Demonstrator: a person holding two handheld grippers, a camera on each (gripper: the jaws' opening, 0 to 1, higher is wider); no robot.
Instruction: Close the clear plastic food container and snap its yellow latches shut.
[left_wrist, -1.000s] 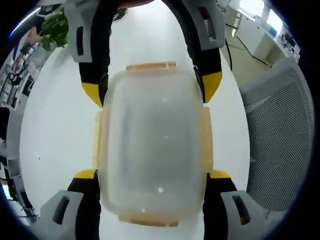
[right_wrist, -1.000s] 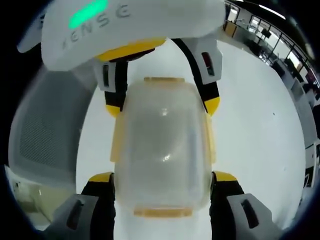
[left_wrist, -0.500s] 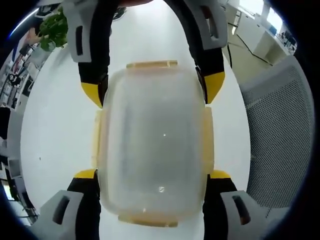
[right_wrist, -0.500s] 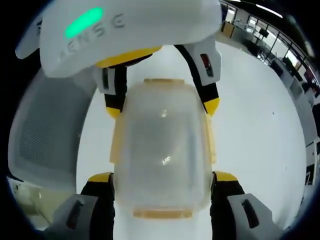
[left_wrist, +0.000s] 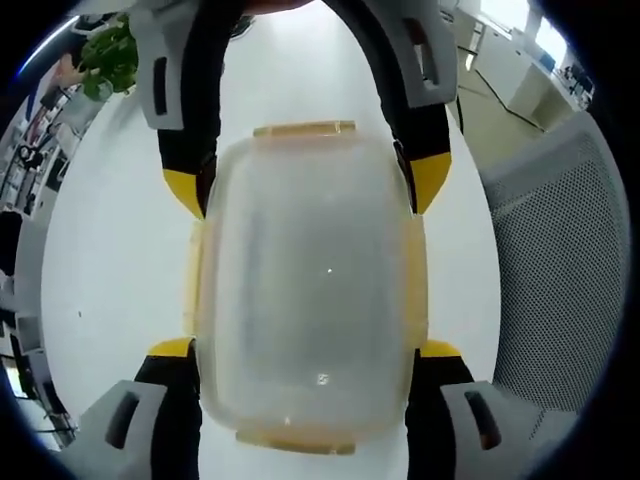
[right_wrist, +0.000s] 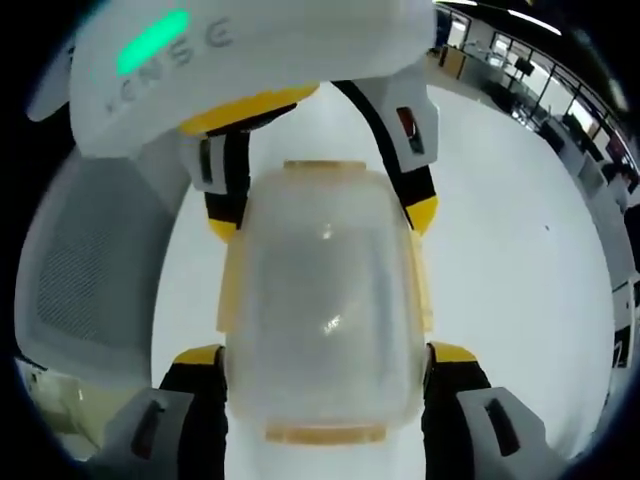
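Note:
The clear plastic food container (left_wrist: 310, 290) lies lid-up on the white table (left_wrist: 110, 260), with a yellow latch (left_wrist: 303, 130) on each of its sides. My left gripper (left_wrist: 305, 350) rises from the bottom of the left gripper view, its yellow-tipped jaws pressed against the container's two long sides. From the top comes my right gripper (left_wrist: 308, 185), clasping the far end the same way. In the right gripper view the container (right_wrist: 325, 300) sits between my right gripper (right_wrist: 326, 354) below and my left gripper (right_wrist: 322, 217) above. The side latches (right_wrist: 230, 290) lie flat against the walls.
A grey mesh chair (left_wrist: 560, 260) stands close beside the table; it is also in the right gripper view, chair (right_wrist: 90, 260). A green plant (left_wrist: 110, 55) sits at the table's far end. Office desks (right_wrist: 560, 90) lie beyond the table.

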